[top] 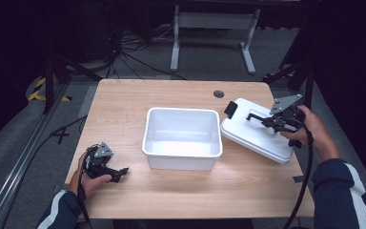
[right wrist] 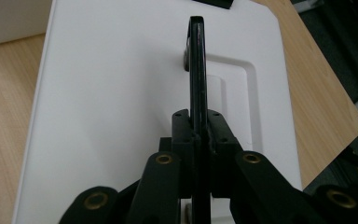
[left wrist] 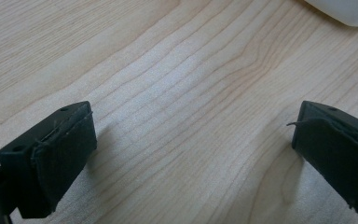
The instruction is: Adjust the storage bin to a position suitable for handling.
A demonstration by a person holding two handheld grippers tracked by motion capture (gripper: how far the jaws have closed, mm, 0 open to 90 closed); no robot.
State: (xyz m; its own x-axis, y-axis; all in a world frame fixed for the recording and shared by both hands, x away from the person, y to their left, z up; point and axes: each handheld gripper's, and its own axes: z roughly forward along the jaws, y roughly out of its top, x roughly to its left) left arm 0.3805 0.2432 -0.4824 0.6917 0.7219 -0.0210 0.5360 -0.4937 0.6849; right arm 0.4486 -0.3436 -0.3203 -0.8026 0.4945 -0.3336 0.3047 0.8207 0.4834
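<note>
A white open bin (top: 182, 135) stands in the middle of the wooden table (top: 124, 100). Its white lid (top: 255, 133) lies tilted at the right, with a black latch (top: 230, 109) at its far corner. My right gripper (top: 267, 120) is shut on the lid's black handle (right wrist: 196, 60), which stands up thin between the jaws over the lid (right wrist: 121, 93). My left gripper (top: 119, 172) rests low over bare wood at the front left, open with nothing between its fingers (left wrist: 56, 154). A corner of the bin (left wrist: 345, 11) shows at the top right of the left gripper view.
A round cable hole (top: 218, 93) sits near the table's far edge. Beyond the table stand white desk legs (top: 175, 43) and floor cables (top: 138, 57). The table's right edge (top: 300, 157) is close to the lid.
</note>
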